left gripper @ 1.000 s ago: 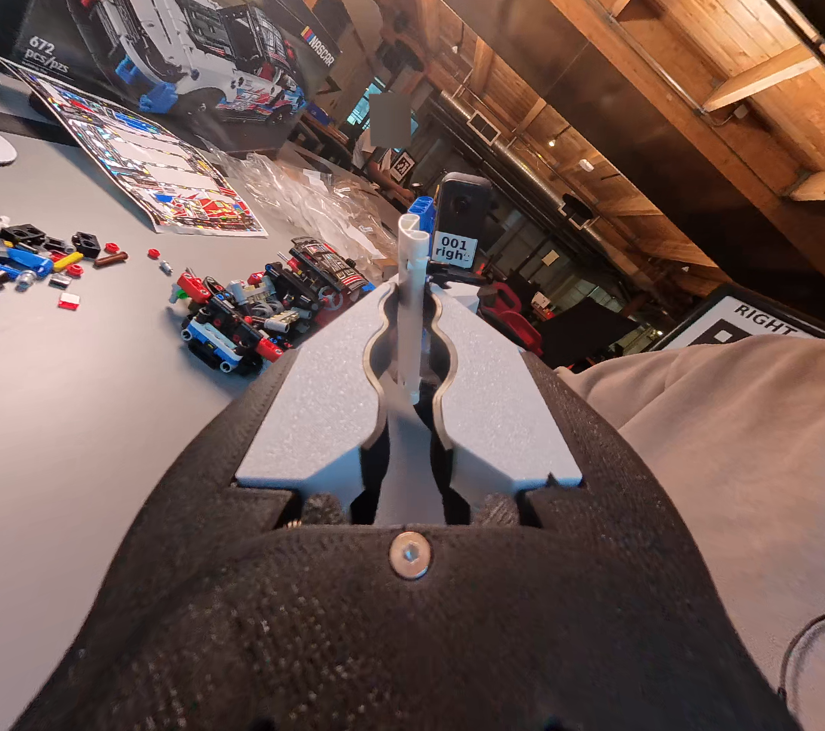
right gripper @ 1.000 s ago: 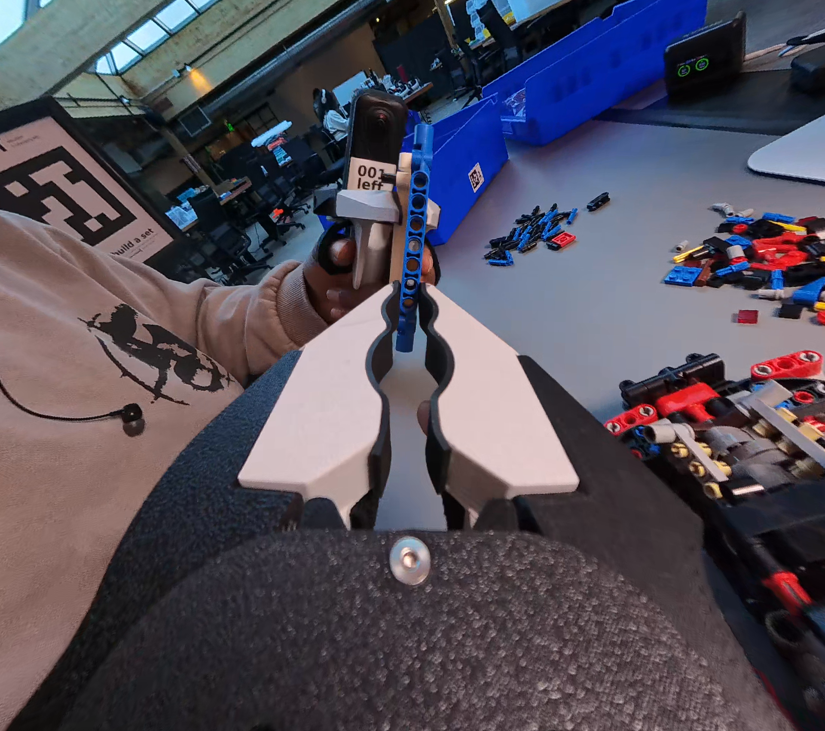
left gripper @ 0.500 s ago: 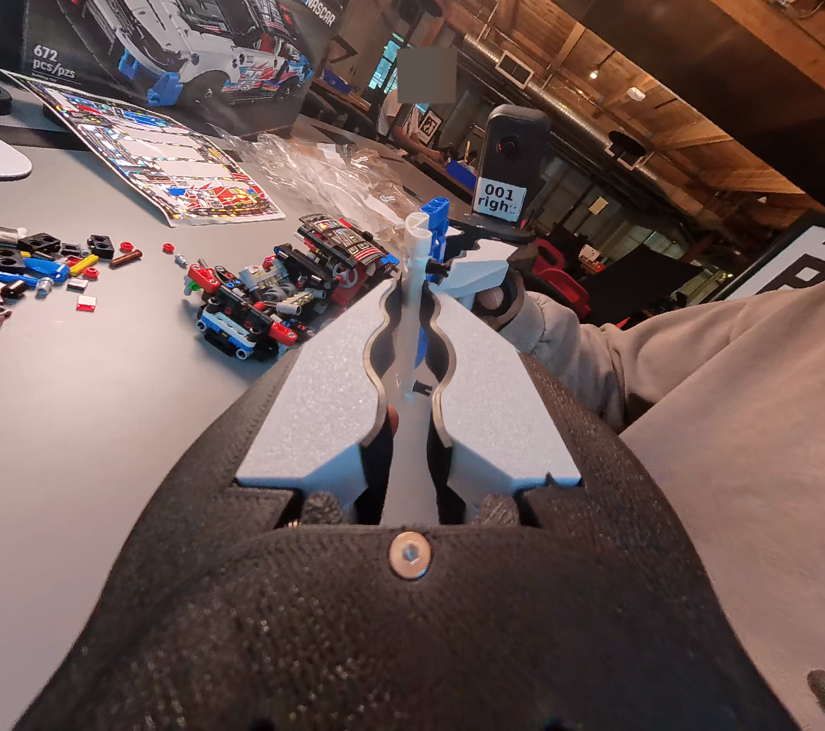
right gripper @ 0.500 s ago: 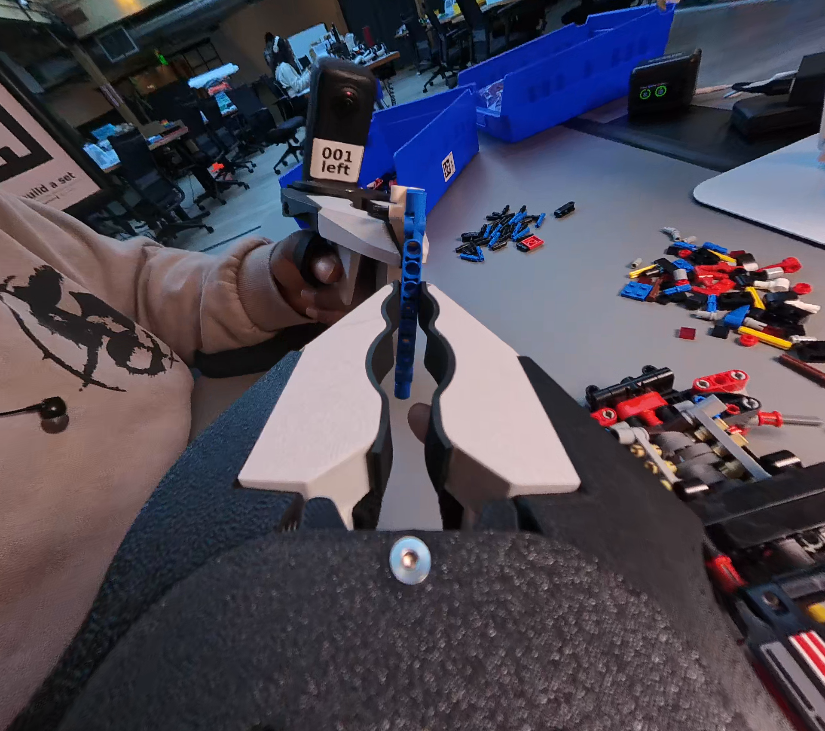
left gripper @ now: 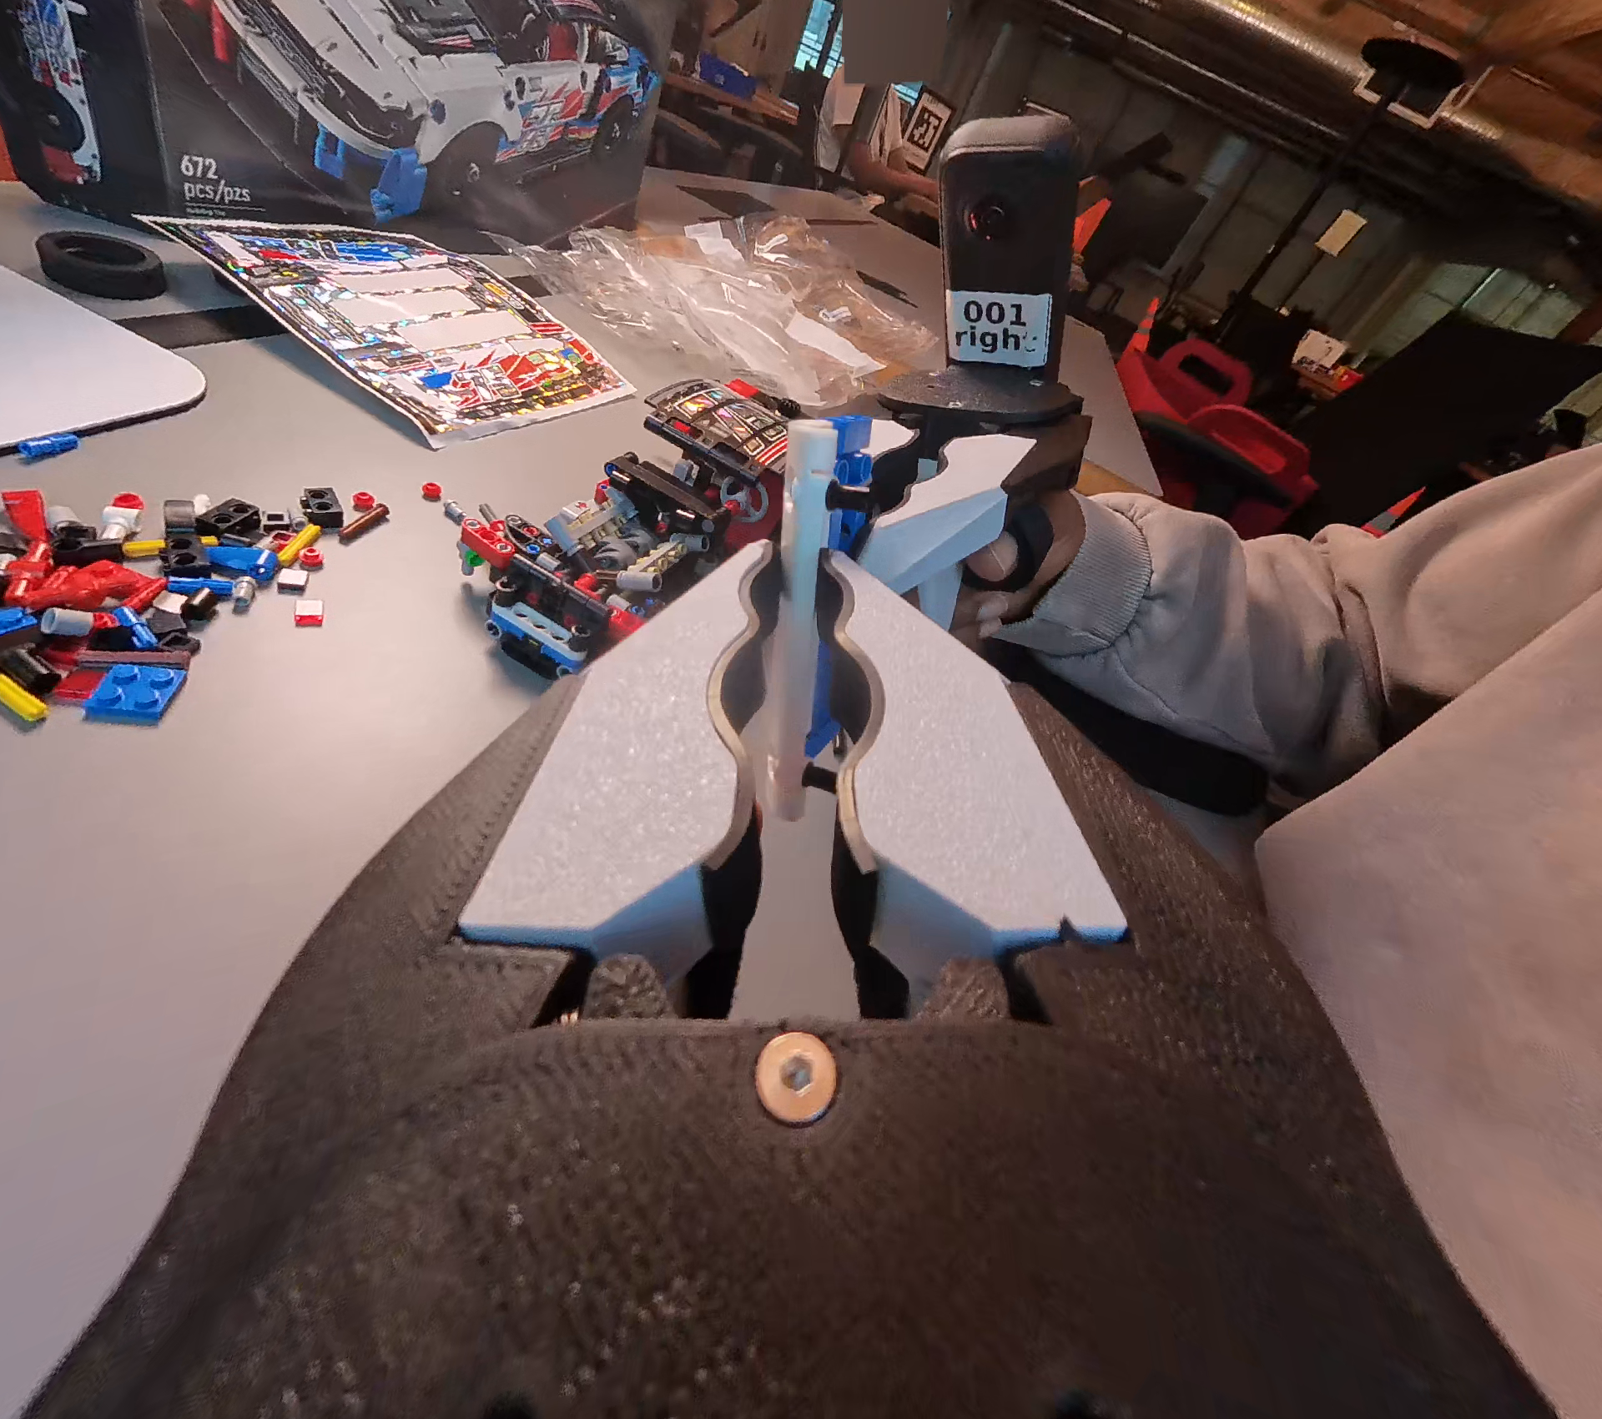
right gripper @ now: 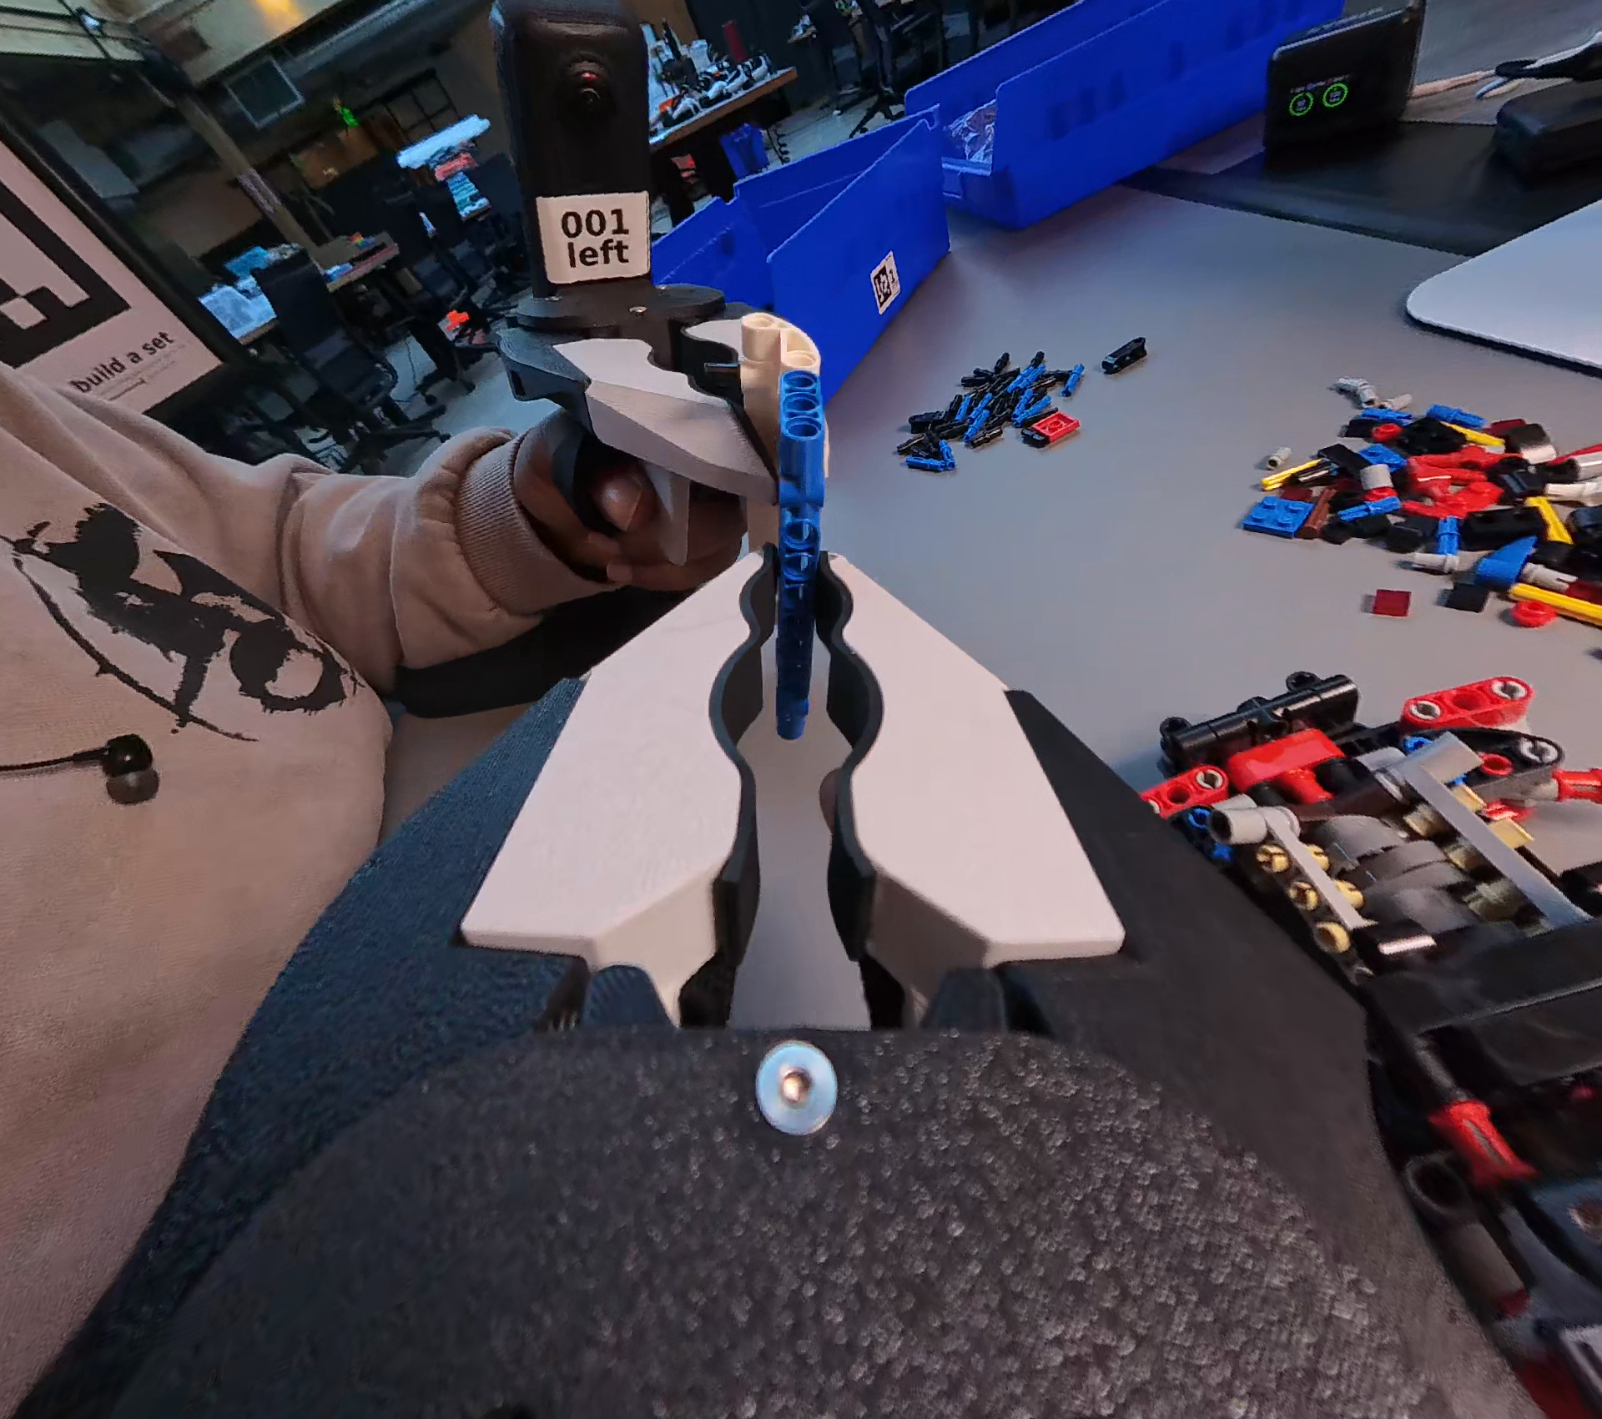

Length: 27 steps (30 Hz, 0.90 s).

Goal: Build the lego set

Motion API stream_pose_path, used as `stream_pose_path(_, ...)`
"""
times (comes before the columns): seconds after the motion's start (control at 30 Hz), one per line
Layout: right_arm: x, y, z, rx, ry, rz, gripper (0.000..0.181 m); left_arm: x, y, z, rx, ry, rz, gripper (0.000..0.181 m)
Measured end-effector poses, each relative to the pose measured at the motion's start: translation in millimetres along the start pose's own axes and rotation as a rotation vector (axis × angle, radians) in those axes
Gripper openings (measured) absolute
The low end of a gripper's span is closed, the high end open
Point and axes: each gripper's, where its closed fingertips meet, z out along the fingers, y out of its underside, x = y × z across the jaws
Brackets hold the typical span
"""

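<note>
My left gripper (left gripper: pixel 796 563) is shut on a long white beam (left gripper: pixel 802 580) that stands upright between its fingers. My right gripper (right gripper: pixel 796 571) is shut on a long blue beam with holes (right gripper: pixel 797 554), also upright. The two beams are held side by side, touching, above the table's near edge. The blue beam (left gripper: pixel 839 485) shows behind the white one in the left wrist view, and the white beam (right gripper: pixel 771 355) behind the blue one in the right wrist view. The partly built car chassis (left gripper: pixel 624 545) lies on the grey table (left gripper: pixel 217 814) and also shows in the right wrist view (right gripper: pixel 1352 797).
A pile of loose coloured pieces (left gripper: pixel 113 589) lies on the table, also in the right wrist view (right gripper: pixel 1456 493). Small black and blue pins (right gripper: pixel 988 407) lie farther off. A sticker sheet (left gripper: pixel 390 320), the set's box (left gripper: pixel 373 43), clear plastic bags (left gripper: pixel 719 303) and blue bins (right gripper: pixel 1127 77) stand behind. Both grippers' tips are close together, under 4 cm apart.
Both grippers have tilted downward and lowered toward the table while keeping the white and blue beams pressed together. The right hand and its gripper have come into fuller view.
</note>
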Motion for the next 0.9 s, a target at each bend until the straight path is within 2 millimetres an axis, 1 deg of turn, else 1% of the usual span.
stream_pose_path(0.07,-1,-1,-2,0.005,-0.009,-0.003,0.011,2,2,-1,-0.005,0.028,-0.038,0.005)
stream_pose_path(0.1,-4,-2,-2,0.014,-0.020,-0.013,0.010,4,4,-1,-0.018,0.047,-0.058,0.005)
stream_pose_path(0.13,-6,-3,-2,0.027,-0.024,-0.013,0.005,6,8,1,-0.037,0.050,-0.057,0.006)
stream_pose_path(0.2,-5,-1,-2,0.015,-0.018,-0.019,0.005,6,10,1,-0.045,0.038,-0.033,0.006)
stream_pose_path(0.27,-4,-4,-2,0.040,-0.012,-0.008,0.005,6,6,1,-0.015,0.046,-0.050,0.006)
stream_pose_path(0.3,-3,-7,-3,0.063,-0.002,0.001,0.005,6,3,-1,0.008,0.058,-0.065,0.008)
stream_pose_path(0.33,-1,-14,-5,0.101,0.015,0.013,0.005,6,-1,-3,0.034,0.068,-0.079,0.015)
stream_pose_path(0.37,1,-22,-9,0.153,0.027,0.032,0.005,5,-6,-6,0.065,0.071,-0.083,0.024)
stream_pose_path(0.43,7,-40,-20,0.282,0.048,0.084,0.005,4,-12,-11,0.106,0.066,-0.059,0.034)
stream_pose_path(0.5,5,-54,-28,0.409,0.010,0.157,0.005,5,-10,-8,0.096,0.058,-0.027,0.041)
stream_pose_path(0.53,1,-57,-28,0.447,-0.026,0.199,0.005,6,-7,-4,0.084,0.055,-0.023,0.042)
stream_pose_path(0.6,-2,-56,-23,0.483,-0.039,0.239,0.005,9,-7,0,0.100,0.053,-0.019,0.029)
stream_pose_path(0.63,-4,-54,-19,0.477,-0.036,0.227,0.005,12,-10,0,0.118,0.067,-0.021,0.018)
stream_pose_path(0.67,-5,-55,-19,0.483,-0.029,0.210,0.005,14,-11,-1,0.128,0.083,-0.026,0.011)
stream_pose_path(0.73,-9,-53,-16,0.439,-0.038,0.190,0.005,15,-14,-6,0.125,0.115,-0.047,0.009)
stream_pose_path(0.8,-14,-48,-14,0.359,-0.066,0.146,0.007,18,-13,-12,0.100,0.166,-0.083,0.009)
stream_pose_path(0.87,-25,-41,-16,0.253,-0.109,0.035,0.013,24,-7,-18,0.024,0.252,-0.139,0.009)
stream_pose_path(0.9,-28,-38,-20,0.198,-0.111,-0.046,0.022,25,-2,-22,-0.016,0.279,-0.165,0.009)
